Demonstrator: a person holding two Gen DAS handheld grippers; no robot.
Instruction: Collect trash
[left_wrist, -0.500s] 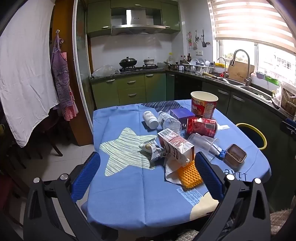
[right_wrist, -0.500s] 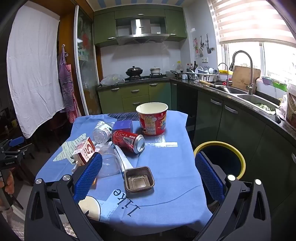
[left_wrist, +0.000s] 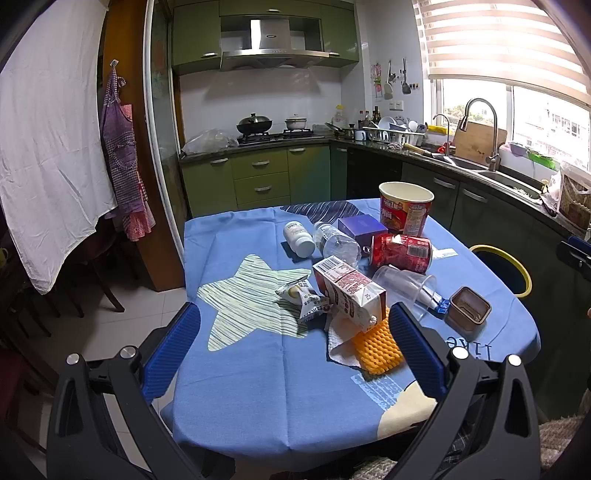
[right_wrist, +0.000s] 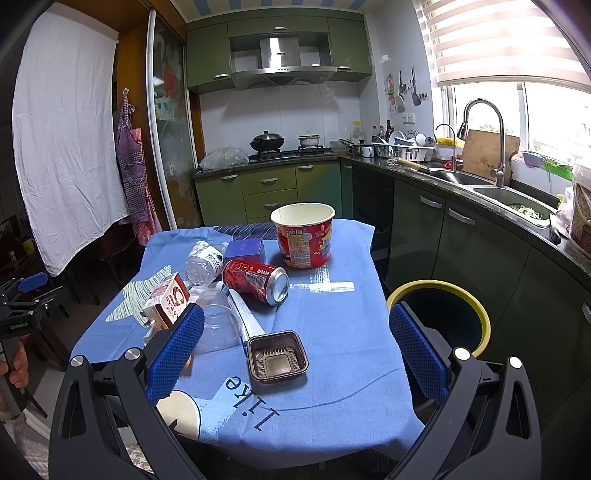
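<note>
Seemingly nothing had yet been picked up. From the left wrist, the left gripper (left_wrist: 294, 332) hung above the near edge of the table (left_wrist: 258, 387) with its blue pads spread wide and nothing between them, presumably held back so the whole heap could be surveyed. The trash lay clustered toward the right of the blue cloth: a milk carton (left_wrist: 349, 293) lying across a white napkin (left_wrist: 340, 343) and an orange scrubber (left_wrist: 376, 347), a snack wrapper (left_wrist: 303, 297) just beside it, a clear cup (left_wrist: 404, 290) and a red can (left_wrist: 402, 252) on their sides, and a noodle tub (left_wrist: 405, 207) upright behind. The right pad cut off the scrubber's edge, and the label print was too small to read.

From the right wrist, the right gripper (right_wrist: 295, 345) was likewise spread and empty, hovering over a brown plastic tray (right_wrist: 277, 356) that lay just ahead of its pads, probably the handiest first pick. The yellow-rimmed bin (right_wrist: 476, 321) stood just beside the table's right edge, conveniently near; its inside was dark, and the right pad hid part of the rim. The left pad covered the napkin and scrubber here.
</note>
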